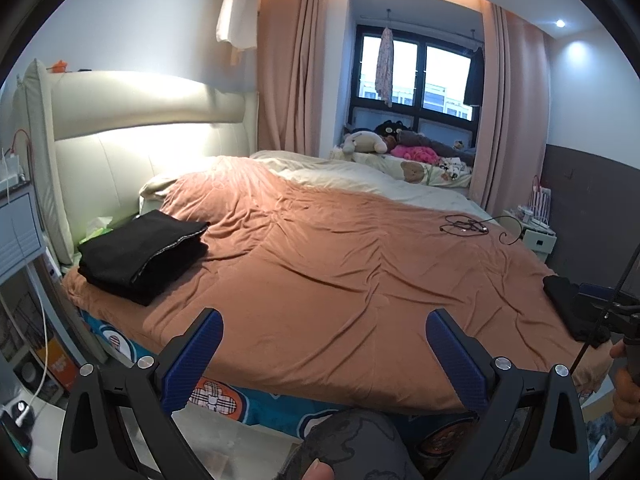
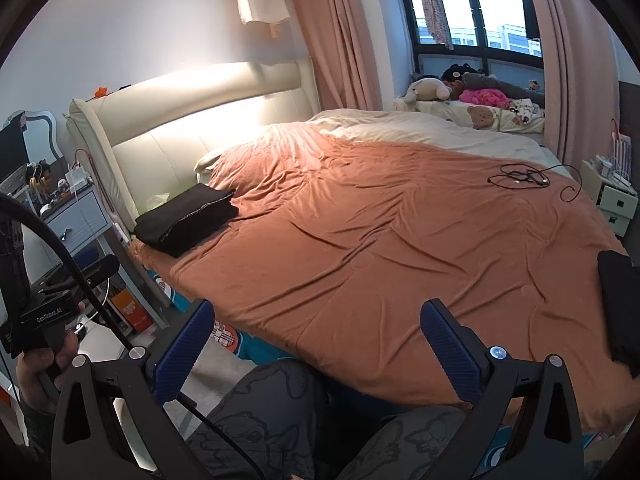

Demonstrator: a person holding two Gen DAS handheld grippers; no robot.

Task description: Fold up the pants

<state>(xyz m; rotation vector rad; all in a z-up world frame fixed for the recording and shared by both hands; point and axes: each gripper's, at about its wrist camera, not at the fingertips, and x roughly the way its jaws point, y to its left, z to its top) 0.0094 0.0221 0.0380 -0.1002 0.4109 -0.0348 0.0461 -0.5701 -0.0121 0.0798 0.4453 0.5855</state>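
Observation:
A folded stack of black pants [image 1: 140,256] lies on the orange blanket [image 1: 340,280] near the headboard, at the left; it also shows in the right wrist view [image 2: 186,224]. Another black garment [image 1: 568,304] lies at the bed's right edge, seen also in the right wrist view [image 2: 620,308]. My left gripper [image 1: 324,344] is open and empty, held over the near edge of the bed. My right gripper [image 2: 316,336] is open and empty, also over the near edge.
A black cable [image 1: 468,226] lies on the blanket at the far right. A cream headboard [image 1: 132,136] stands at the left, a nightstand [image 2: 76,216] beside it. Plush toys [image 1: 384,140] sit on the window ledge. My knees [image 2: 280,420] are below the grippers.

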